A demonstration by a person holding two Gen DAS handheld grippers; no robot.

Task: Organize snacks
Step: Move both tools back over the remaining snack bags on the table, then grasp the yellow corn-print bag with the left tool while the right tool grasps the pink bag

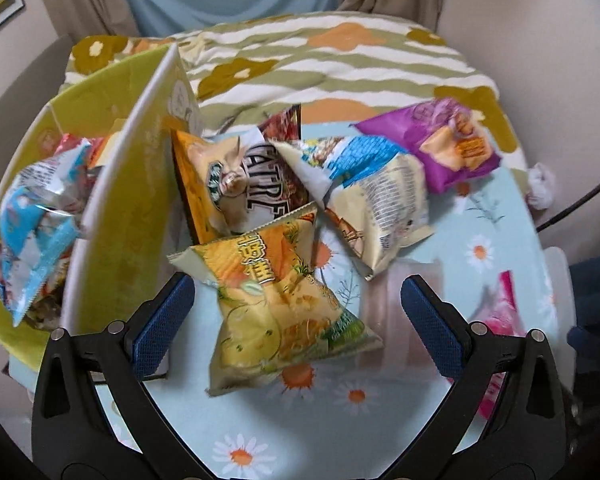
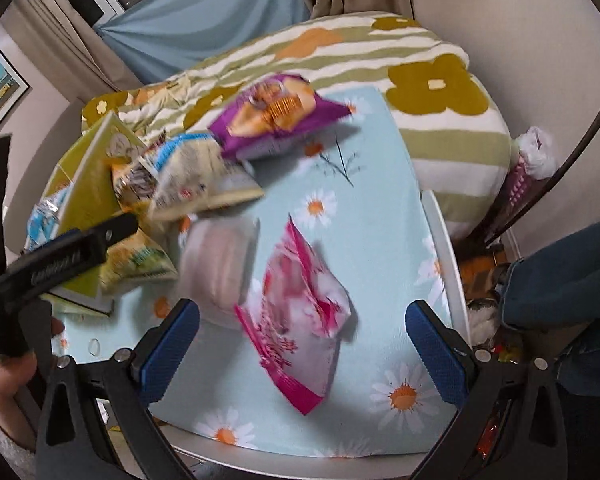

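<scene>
Both grippers are hanging wide open right now, nothing gripped in either one. The left gripper is hovering over a yellow-orange snack bag that's lying on the bench, just beside the yellow-green box. That box is already holding a few packs, including a blue one. The right gripper is lining up on the pink snack bag, which is sitting on its own near the front of the bench.

Behind those, a cream and blue bag, a purple bag and a black-lettered bag are piling against each other next to the box.

What I'd be worrying about: these bags are puffy and slick, so a pinch on the fat middle is likely sliding off or crushing whatever's inside. Going for the crimped edge seems safer. Also the yellow-orange one is leaning on the pile, so lifting it carelessly could drag a neighbour along. And the left gripper's nearest finger is sitting right by the box wall, so it could be knocking the box sideways.
</scene>
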